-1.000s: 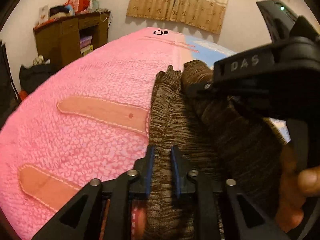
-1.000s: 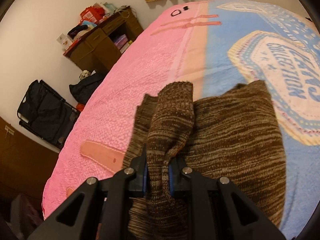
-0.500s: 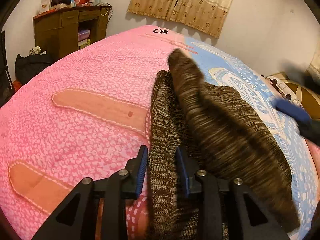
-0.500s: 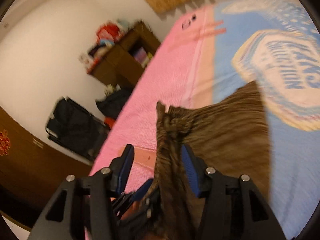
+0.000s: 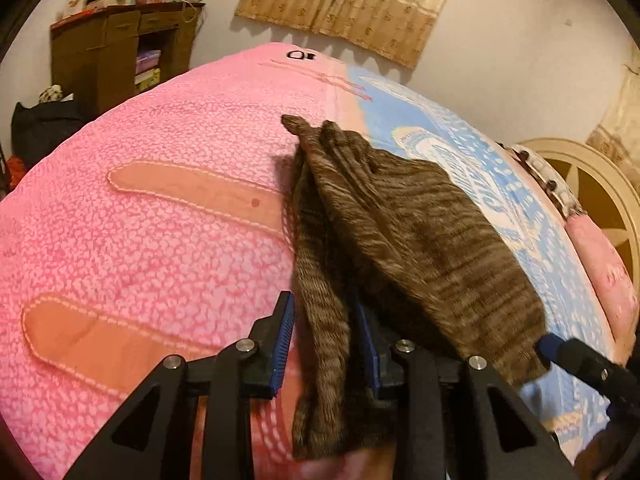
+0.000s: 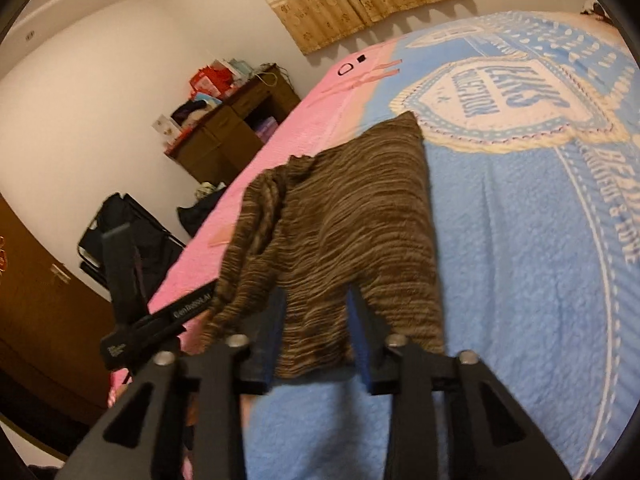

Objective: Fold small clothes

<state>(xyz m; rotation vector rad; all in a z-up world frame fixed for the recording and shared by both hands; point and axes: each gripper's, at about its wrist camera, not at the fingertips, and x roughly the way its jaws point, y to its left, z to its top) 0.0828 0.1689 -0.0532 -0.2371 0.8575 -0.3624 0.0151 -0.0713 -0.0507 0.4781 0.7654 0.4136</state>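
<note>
Brown striped knitted garment (image 5: 400, 236) lying folded across the pink-and-blue fleece blanket (image 5: 140, 240), narrow end toward 11 o'clock. Left gripper (image 5: 326, 336) at 6 o'clock, fingers spread (just been opening), a loose fold between them. Right gripper (image 6: 316, 344) likewise parted, jaws just narrowing around the near hem, unpinched.

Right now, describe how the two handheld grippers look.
Left gripper: black angular linkage with triangular cut-outs, silver screws, ribbed blue pads on its fingers. Right gripper: same black frame and silver screws, its pads in shadow. The left one's black body carries small white lettering, too blurred to read.
</note>
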